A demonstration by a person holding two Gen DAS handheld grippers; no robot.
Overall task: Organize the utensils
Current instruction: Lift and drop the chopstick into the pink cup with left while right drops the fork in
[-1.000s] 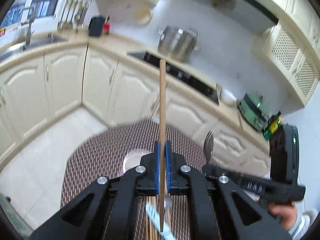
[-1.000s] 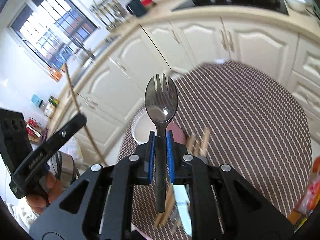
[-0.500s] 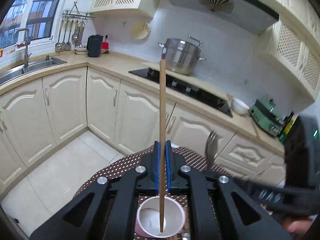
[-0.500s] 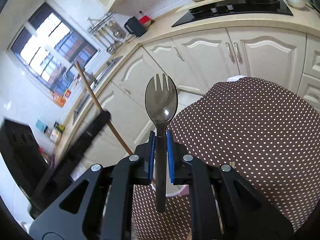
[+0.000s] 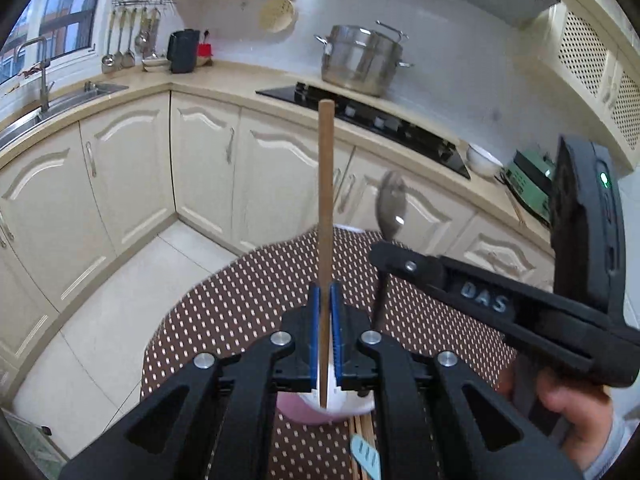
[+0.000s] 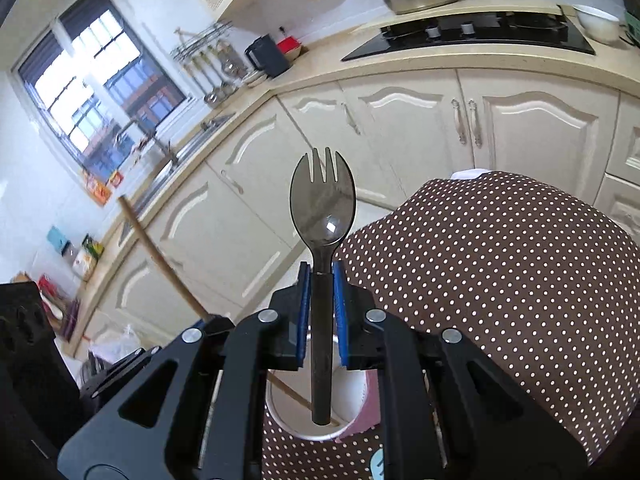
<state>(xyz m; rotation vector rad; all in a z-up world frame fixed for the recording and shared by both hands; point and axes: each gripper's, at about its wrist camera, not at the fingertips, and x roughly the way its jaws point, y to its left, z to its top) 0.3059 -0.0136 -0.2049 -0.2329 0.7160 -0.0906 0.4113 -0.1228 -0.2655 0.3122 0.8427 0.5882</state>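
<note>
The wooden chopstick point(image 5: 323, 216) stands upright, clamped between the blue pads of the left tool point(image 5: 325, 330), its lower end now inside the mouth of the white-and-pink paper cup point(image 5: 320, 408). Half a second ago its tip hung above the cup opening; a second ago the cup lay further ahead on the cloth. The right wrist view confirms it: the stick slants down and enters the cup point(image 6: 316, 420) near its left wall.

The dark plastic spork point(image 6: 322, 204) is gripped by its handle in the right tool point(image 6: 322, 308), tines up. The handle end now sits over the cup opening, apparently at or just inside the rim; earlier it was clear of the cup and nearer the counter edge. Both tools have converged on the one container and both remain closed on their utensils.

The cup stands on the counter's brown dotted tablecloth point(image 6: 500, 280). More wooden chopsticks point(image 5: 362, 440) and a pale blue utensil point(image 5: 365, 454) lie on the cloth just beside it, unsorted.

Assessment: delivery is at the release stage for both items. The cup is light, and two tools crowding it could tip it when the sticks are dropped.
</note>
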